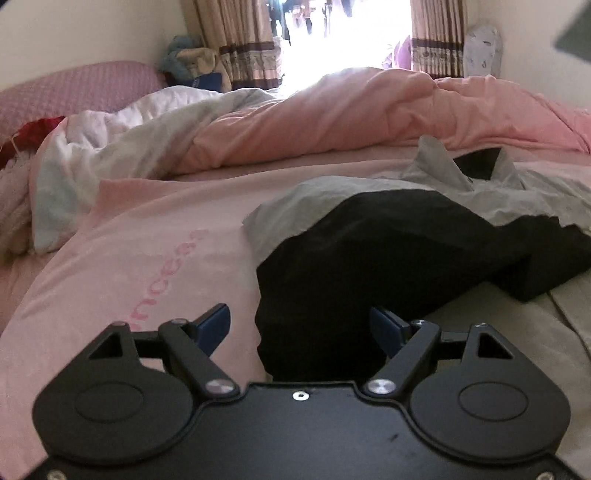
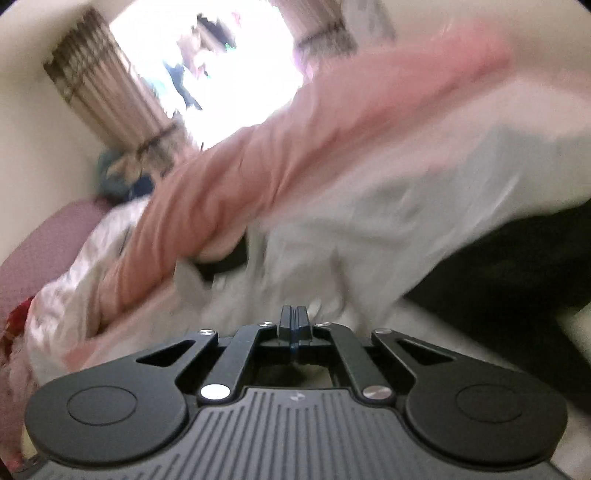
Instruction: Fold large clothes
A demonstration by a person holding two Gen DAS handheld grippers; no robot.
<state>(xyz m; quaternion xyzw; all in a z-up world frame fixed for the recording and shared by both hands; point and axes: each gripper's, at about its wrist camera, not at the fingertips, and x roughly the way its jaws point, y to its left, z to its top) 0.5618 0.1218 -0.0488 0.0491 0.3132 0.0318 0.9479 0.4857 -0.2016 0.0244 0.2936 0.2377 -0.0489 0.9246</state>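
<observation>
While left tongs (image 1: 301, 328) gape wide astride black garment (image 1: 369, 251) edge, right tongs (image 2: 294, 325) pinched shut, hold uncertain: close left squarely on hem, avoid bedsheet (image 1: 129, 258).

Premises: a bedroom in a private home. The bed (image 1: 122, 236), under a pink sheet, fills the floor area. A rumpled pink quilt (image 1: 332, 118) lies across its far side. A purple pillow (image 1: 74, 88) sits at its left far corner. Beyond the bed, patterned curtains (image 1: 240, 44) flank a bright window (image 1: 340, 33). Loose laundry (image 1: 184, 55) is heaped beside the pillow.
</observation>
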